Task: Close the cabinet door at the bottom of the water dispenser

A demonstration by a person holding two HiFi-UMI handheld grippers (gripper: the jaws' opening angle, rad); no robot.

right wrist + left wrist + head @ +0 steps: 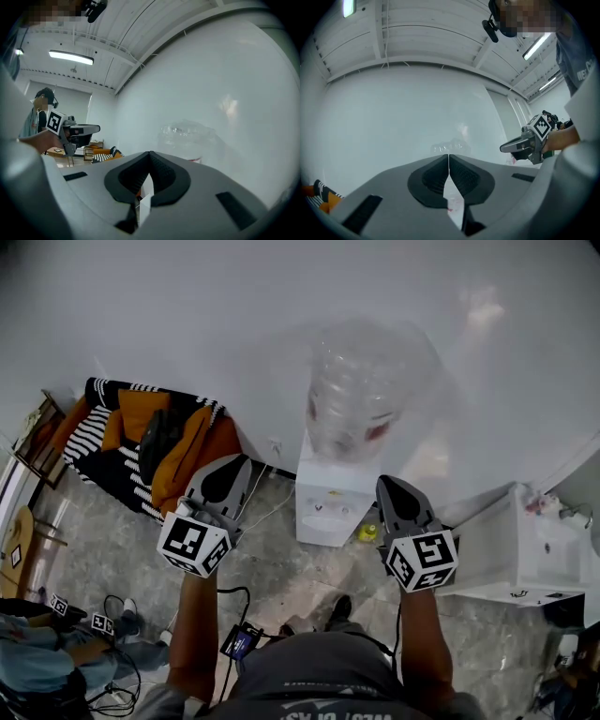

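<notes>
The white water dispenser [330,502] stands against the wall, with a clear bottle [361,399] on top. From above, its bottom cabinet door is hidden. My left gripper [239,463] hovers left of the dispenser, apart from it, jaws shut and empty. My right gripper [385,484] is held just right of it, also shut and empty. In the left gripper view the closed jaws [449,161] point at the wall and the faint bottle [450,147], with the right gripper [520,146] beside them. In the right gripper view the closed jaws [150,159] point toward the bottle [187,136].
A sofa with striped and orange cushions [150,442] stands at the left. A white unit [525,549] stands at the right. A yellow object [367,532] lies beside the dispenser. Cables [239,638] run over the floor. A seated person [56,652] is at the lower left.
</notes>
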